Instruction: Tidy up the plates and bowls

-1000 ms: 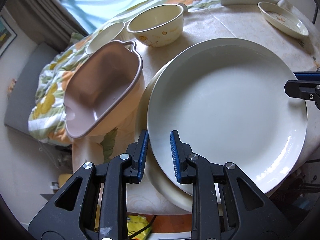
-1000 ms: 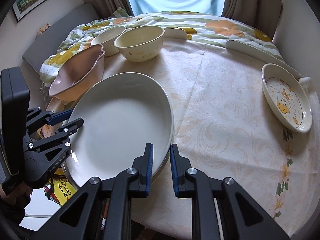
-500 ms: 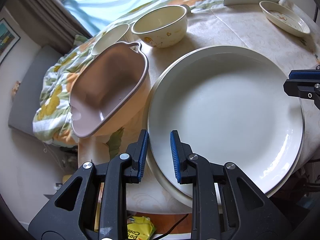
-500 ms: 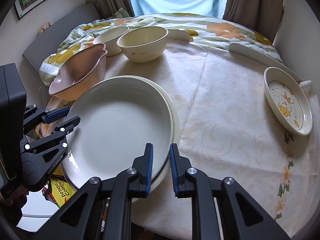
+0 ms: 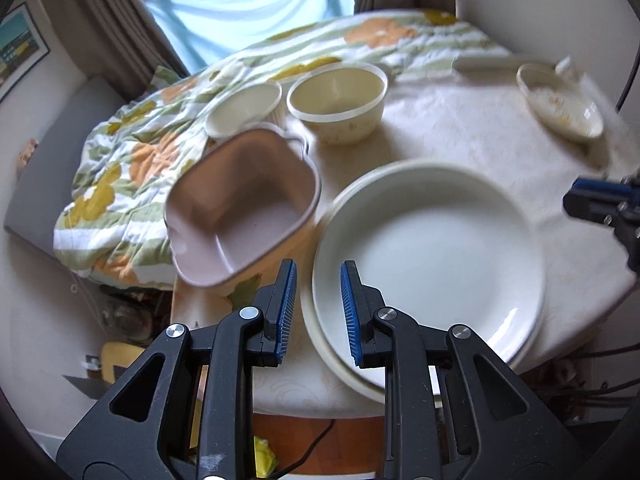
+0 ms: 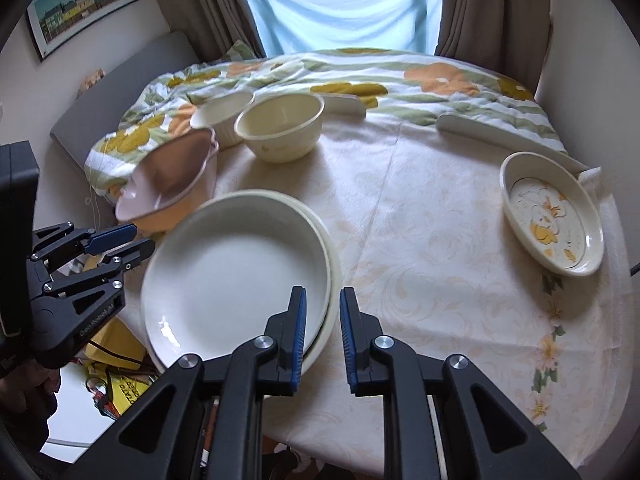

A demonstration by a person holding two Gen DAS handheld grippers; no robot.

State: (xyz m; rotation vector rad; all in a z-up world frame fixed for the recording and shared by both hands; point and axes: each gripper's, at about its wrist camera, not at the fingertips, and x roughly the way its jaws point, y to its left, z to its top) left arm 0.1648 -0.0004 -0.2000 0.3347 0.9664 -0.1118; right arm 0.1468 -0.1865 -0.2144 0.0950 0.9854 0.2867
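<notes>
- Cream patterned cloth covers the round table (image 6: 420, 240); both grippers hang above its near edge.
- Left gripper (image 5: 316, 312) and right gripper (image 6: 323, 334): jaws narrow, gripping nothing.
- White plate (image 6: 236, 280) already sits nested on the cream plate (image 6: 335, 276).
- Unsorted, I judge: pink dish (image 5: 244, 208), cream bowl (image 5: 338, 100), ramekin (image 5: 244, 108), duck dish (image 6: 552, 212).

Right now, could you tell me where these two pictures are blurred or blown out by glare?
Left wrist view: the pink dish and duck plate are smeared, the window washed out, a glint on the white plate. Right wrist view: sharper, though the pink dish smears; both bend at the edges.
</notes>
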